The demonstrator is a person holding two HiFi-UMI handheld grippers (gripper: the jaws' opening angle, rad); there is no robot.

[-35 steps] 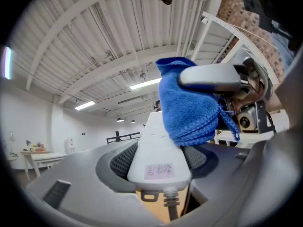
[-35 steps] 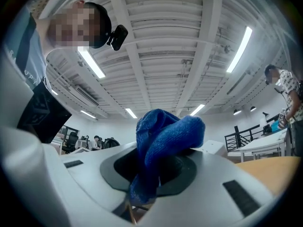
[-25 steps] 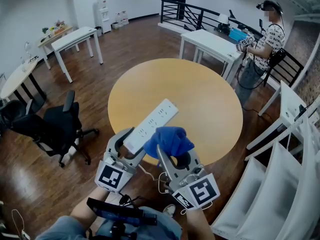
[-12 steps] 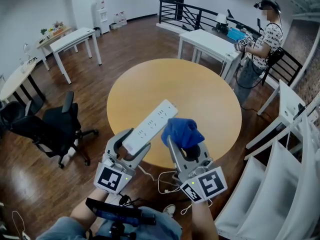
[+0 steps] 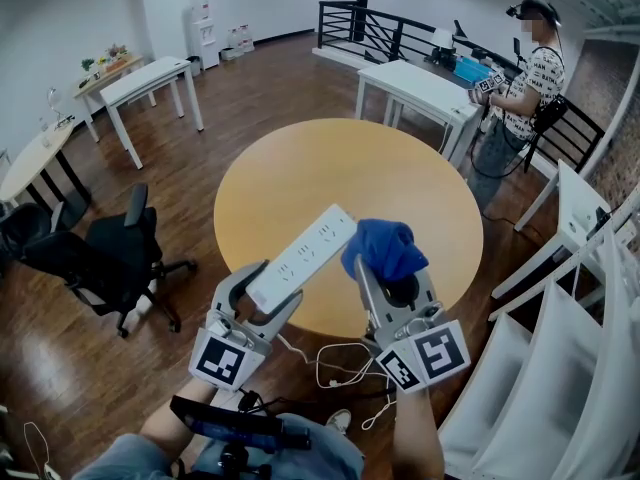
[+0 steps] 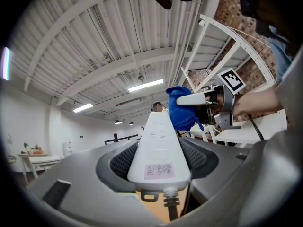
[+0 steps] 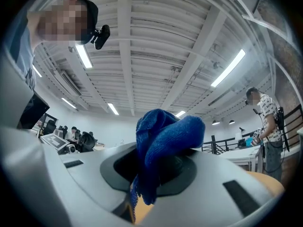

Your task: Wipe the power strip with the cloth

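Note:
A long white power strip (image 5: pixel 302 256) is held in the air over the near edge of the round table, my left gripper (image 5: pixel 258 294) shut on its near end. In the left gripper view the power strip (image 6: pixel 159 148) runs away between the jaws, its cable hanging below. A bunched blue cloth (image 5: pixel 384 249) sits in my right gripper (image 5: pixel 392 283), which is shut on it just right of the strip and apart from it. In the right gripper view the blue cloth (image 7: pixel 160 148) fills the gap between the jaws.
A round wooden table (image 5: pixel 350 193) lies below both grippers. White cable (image 5: pixel 335 363) loops on the floor near me. A black office chair (image 5: pixel 105 256) stands at the left, white tables (image 5: pixel 425 88) behind, a person (image 5: pixel 525 88) at the far right, white railings (image 5: pixel 560 368) on the right.
My right gripper has carried the blue cloth to the right and slightly up, off the power strip's side. The left gripper and strip have barely moved.

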